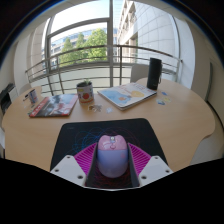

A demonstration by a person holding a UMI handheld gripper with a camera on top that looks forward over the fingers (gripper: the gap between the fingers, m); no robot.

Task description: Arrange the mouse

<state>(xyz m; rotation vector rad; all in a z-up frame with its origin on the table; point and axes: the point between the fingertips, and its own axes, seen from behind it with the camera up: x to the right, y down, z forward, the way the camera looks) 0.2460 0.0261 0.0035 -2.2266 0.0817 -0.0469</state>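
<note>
A pale pink computer mouse (112,155) sits between my gripper's (112,160) two fingers, its sides against the magenta pads (86,158). The fingers are shut on it. The mouse is over a black mouse mat (110,130) that lies on the near part of a round wooden table (185,120). I cannot tell whether the mouse rests on the mat or is held just above it. The rear of the mouse is hidden between the fingers.
Beyond the mat stand a mug (85,93), a colourful book (52,105) to the left, a flat white item with papers (127,96), a small glass (161,98) and a tall black cylinder (154,73). A window with a railing lies behind the table.
</note>
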